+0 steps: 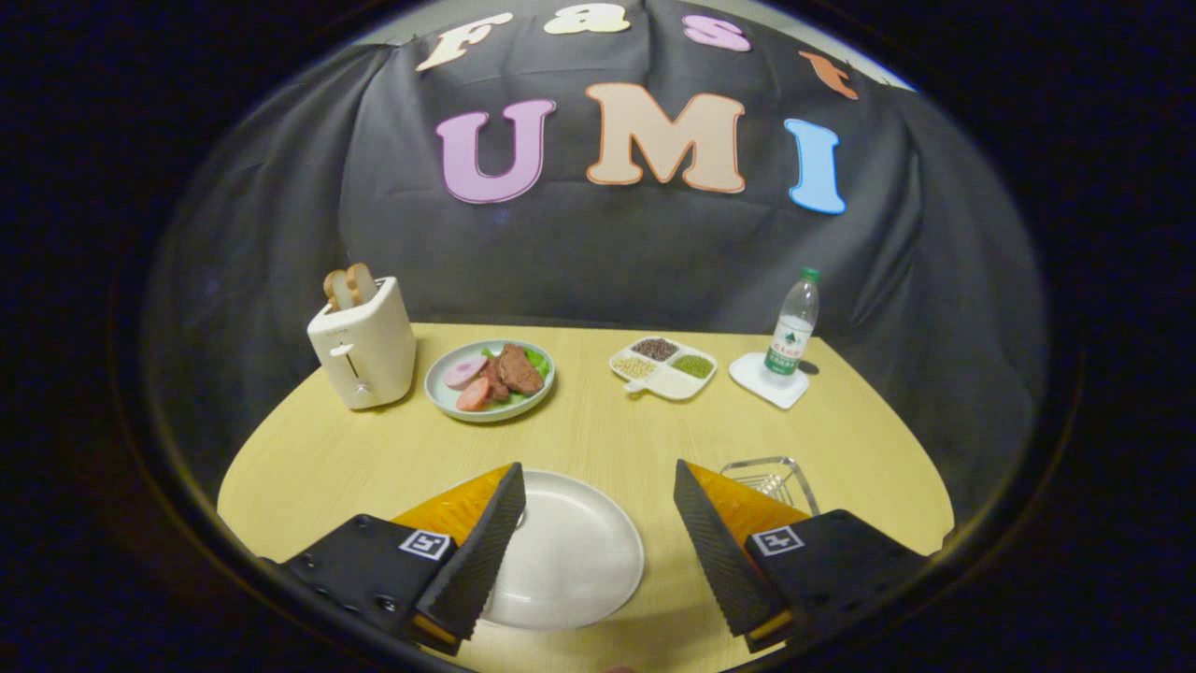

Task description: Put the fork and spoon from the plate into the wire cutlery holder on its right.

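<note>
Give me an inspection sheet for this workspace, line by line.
Surface: pale wooden table.
Job's things: white plate between the fingers, with no fork or spoon seen on it; wire cutlery holder to its right, partly behind a finger, contents unclear.
Clutter: toaster holding bread; plate of food; divided dish of grains; water bottle on a white coaster.
Grippers: hand-held gripper open, holding nothing.
Cables: nothing seen.
Surroundings: black cloth wall behind the table.
</note>
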### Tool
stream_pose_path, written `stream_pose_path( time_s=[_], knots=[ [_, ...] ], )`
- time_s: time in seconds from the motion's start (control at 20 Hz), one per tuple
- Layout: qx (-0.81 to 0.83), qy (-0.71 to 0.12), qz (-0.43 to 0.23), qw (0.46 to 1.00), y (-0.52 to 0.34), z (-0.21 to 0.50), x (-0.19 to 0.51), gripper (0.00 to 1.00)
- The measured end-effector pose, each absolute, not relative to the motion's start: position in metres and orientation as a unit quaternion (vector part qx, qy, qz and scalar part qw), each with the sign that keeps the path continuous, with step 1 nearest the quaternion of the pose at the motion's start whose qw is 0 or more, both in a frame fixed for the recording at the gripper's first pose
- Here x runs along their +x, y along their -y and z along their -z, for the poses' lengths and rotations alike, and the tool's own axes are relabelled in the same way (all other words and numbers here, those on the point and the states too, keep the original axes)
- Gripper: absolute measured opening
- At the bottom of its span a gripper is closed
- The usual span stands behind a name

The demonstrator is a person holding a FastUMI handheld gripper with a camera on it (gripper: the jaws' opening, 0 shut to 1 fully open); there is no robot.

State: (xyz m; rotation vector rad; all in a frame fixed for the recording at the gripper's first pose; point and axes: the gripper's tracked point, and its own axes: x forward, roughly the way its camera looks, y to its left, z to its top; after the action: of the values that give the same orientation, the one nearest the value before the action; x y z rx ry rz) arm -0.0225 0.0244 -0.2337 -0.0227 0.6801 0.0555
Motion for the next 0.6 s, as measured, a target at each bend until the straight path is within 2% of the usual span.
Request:
stream_pose_path(
  time_s=[0.15,0.25,0.6],
  knots=[
    [-0.033,-0.289,-0.022,0.956,-0.038,0.213,-0.016,1.0],
    [-0.027,-0.276,-0.043,0.96,-0.061,0.208,-0.017,1.0],
    [-0.016,-0.368,-0.08,0.926,-0.101,0.275,-0.049,1.0]
  ],
)
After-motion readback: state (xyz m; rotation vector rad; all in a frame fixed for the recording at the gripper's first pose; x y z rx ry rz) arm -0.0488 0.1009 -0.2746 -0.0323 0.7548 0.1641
